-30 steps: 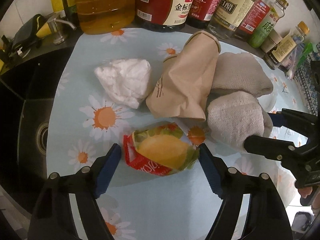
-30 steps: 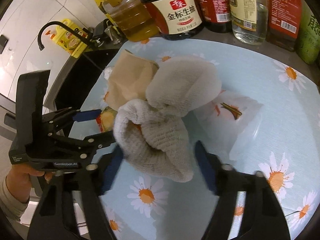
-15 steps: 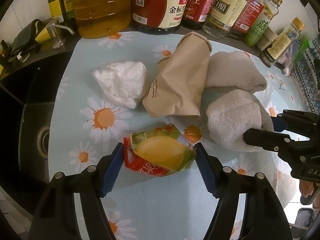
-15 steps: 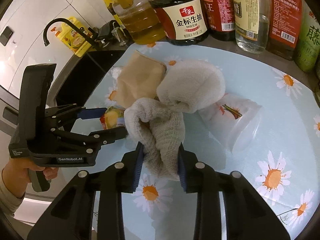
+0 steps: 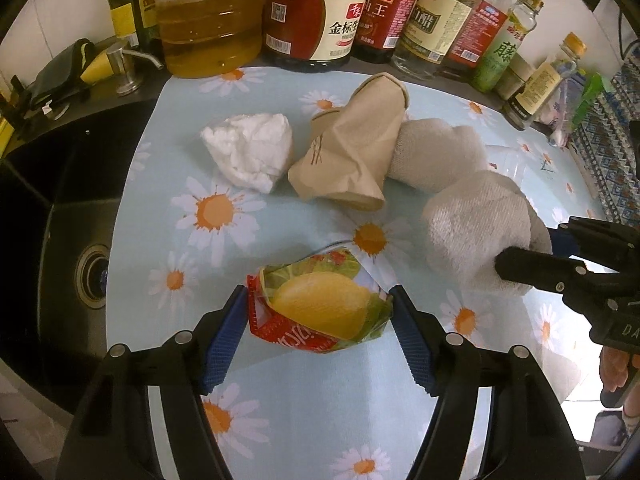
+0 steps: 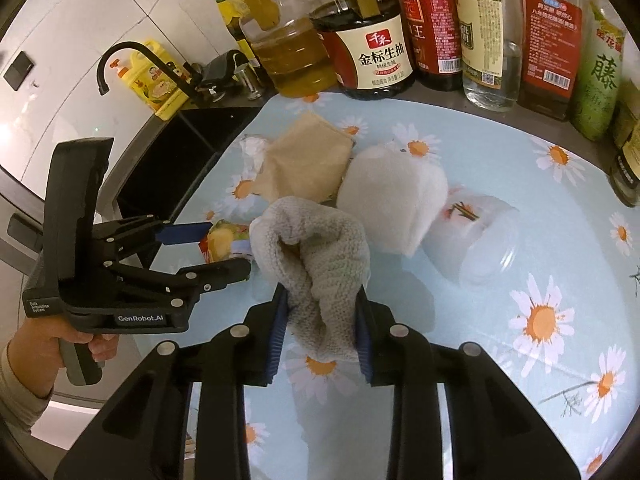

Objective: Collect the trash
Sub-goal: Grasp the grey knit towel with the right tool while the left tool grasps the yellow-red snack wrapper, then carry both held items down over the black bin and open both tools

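Observation:
My left gripper (image 5: 318, 312) has its blue pads against both sides of a crumpled snack wrapper (image 5: 320, 312) printed with a yellow lemon, on the daisy-print mat (image 5: 168, 184). My right gripper (image 6: 320, 320) is shut on the near fold of a grey knitted cloth (image 6: 316, 256), which shows in the left wrist view (image 5: 476, 232) too. A crumpled brown paper bag (image 5: 352, 152), a white tissue wad (image 5: 252, 152) and a toppled clear plastic cup (image 6: 476, 236) lie on the mat. The left gripper shows in the right wrist view (image 6: 208, 248).
Oil, soy sauce and vinegar bottles (image 5: 320, 12) line the back of the counter. A black sink (image 5: 60, 240) with a black faucet (image 6: 132, 60) lies left of the mat. A yellow detergent bottle (image 6: 156, 80) stands behind the sink.
My right gripper closed on the grey cloth and lifted its fold. My left gripper narrowed onto the lemon wrapper from wide open to touching both sides.

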Demonstrator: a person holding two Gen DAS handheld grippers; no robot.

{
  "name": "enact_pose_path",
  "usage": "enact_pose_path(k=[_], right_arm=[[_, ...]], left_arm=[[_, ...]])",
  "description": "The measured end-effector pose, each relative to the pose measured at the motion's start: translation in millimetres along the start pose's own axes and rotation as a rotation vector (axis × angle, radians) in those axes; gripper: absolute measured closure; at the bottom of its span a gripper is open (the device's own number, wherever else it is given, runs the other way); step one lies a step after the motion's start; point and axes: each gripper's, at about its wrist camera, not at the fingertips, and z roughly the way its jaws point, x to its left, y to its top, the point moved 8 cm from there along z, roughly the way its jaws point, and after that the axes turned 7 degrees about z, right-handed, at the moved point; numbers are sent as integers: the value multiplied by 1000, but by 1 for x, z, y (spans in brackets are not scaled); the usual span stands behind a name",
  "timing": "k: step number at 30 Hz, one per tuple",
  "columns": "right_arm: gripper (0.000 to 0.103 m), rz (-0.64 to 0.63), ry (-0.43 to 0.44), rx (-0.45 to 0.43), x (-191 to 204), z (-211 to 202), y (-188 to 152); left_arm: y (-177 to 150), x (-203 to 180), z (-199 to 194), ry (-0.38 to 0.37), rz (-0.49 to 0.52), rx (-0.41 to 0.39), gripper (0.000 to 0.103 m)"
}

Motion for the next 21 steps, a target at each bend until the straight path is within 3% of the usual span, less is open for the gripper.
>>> enact_pose_path(k=[21], right_arm=[[72,59,-60,-67,39,-38,-64]], left_arm=[[-57,-13,-48,-51,52,-48,35]])
